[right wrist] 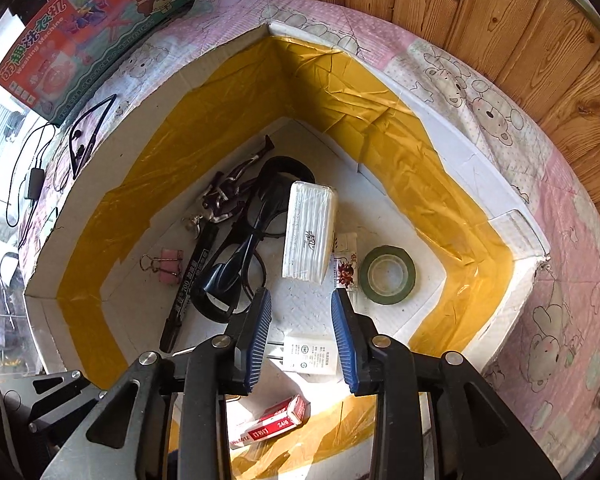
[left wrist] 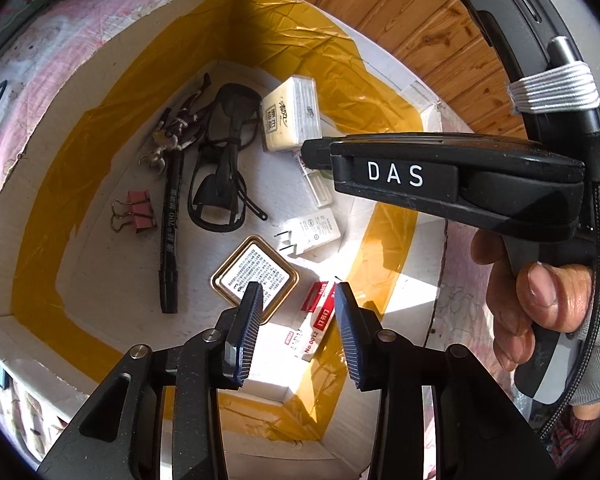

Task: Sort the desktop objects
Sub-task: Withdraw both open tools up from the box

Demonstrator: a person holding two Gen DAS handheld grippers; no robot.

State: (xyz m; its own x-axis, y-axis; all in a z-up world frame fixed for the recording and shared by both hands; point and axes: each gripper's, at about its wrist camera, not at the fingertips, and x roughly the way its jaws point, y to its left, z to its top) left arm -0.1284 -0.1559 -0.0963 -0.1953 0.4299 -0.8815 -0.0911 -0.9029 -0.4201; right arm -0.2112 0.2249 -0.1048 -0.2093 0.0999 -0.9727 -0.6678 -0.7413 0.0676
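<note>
A white cardboard box (left wrist: 204, 12) lined with yellow tape holds small items: black glasses (left wrist: 220, 184), a black marker (left wrist: 170, 232), a pink binder clip (left wrist: 140, 212), a keychain figure (left wrist: 176, 128), a tissue pack (left wrist: 292, 116), a white charger (left wrist: 312, 232), a gold tin (left wrist: 256, 276) and a red staple box (left wrist: 316, 308). My left gripper (left wrist: 298, 332) is open and empty above the tin and staple box. My right gripper (right wrist: 300, 344) is open and empty above the charger (right wrist: 312, 356). A green tape roll (right wrist: 387, 275) lies right of the tissue pack (right wrist: 308, 236).
The right gripper's black body marked DAS (left wrist: 440, 176) crosses the left wrist view over the box, held by a hand (left wrist: 540, 296). The box (right wrist: 512, 220) sits on a pink bear-print cloth (right wrist: 560, 320). A toy washing machine carton (right wrist: 80, 28) and cables (right wrist: 36, 180) lie left. A wood wall (right wrist: 500, 20) stands behind.
</note>
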